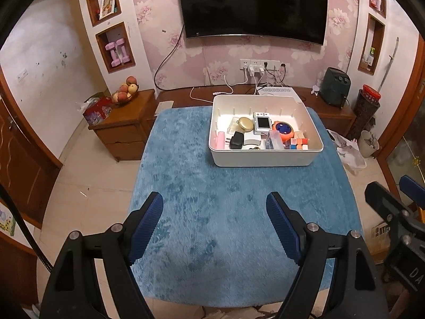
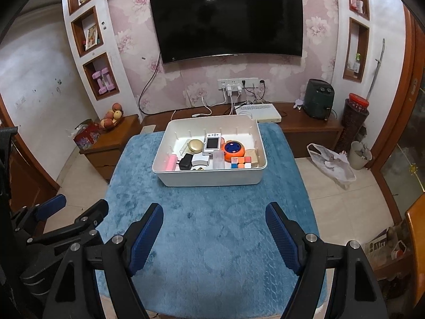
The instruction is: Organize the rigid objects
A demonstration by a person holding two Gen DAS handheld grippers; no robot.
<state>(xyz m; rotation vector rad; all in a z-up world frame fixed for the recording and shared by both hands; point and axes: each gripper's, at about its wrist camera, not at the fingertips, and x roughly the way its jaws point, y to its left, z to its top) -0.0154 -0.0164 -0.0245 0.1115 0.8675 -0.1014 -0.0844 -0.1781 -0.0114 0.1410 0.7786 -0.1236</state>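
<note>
We hold both tools back over the near part of the blue plush cloth (image 1: pixel 212 212) that covers the table, the left gripper (image 1: pixel 214 226) and the right gripper (image 2: pixel 214 235) each spread wide with nothing between their blue ribbed pads. The things to sort all lie in the white rectangular plastic bin (image 2: pixel 209 179) at the far middle of the cloth, well apart from both tools. Inside, crowded toward the near wall, we see a small white handheld device with a screen (image 2: pixel 212 143), a round gold compact (image 2: pixel 194 145), an orange round toy with a blue face (image 2: pixel 233 150), a black plug adapter (image 2: pixel 186 162), a pink slim case (image 2: pixel 171 162), a clear plastic box (image 2: pixel 219 159) and a colour cube (image 2: pixel 240 162). We judge all of them light and stiff, so none will bend in the pads; the compact and the clear box look smooth and may slip, and the screened device is probably the most fragile. We would take the cube across two flat faces, the adapter by its sides, and the device by its long edges. The bin's upper rim is lined with narrow slots; no dividers stand in them.
</note>
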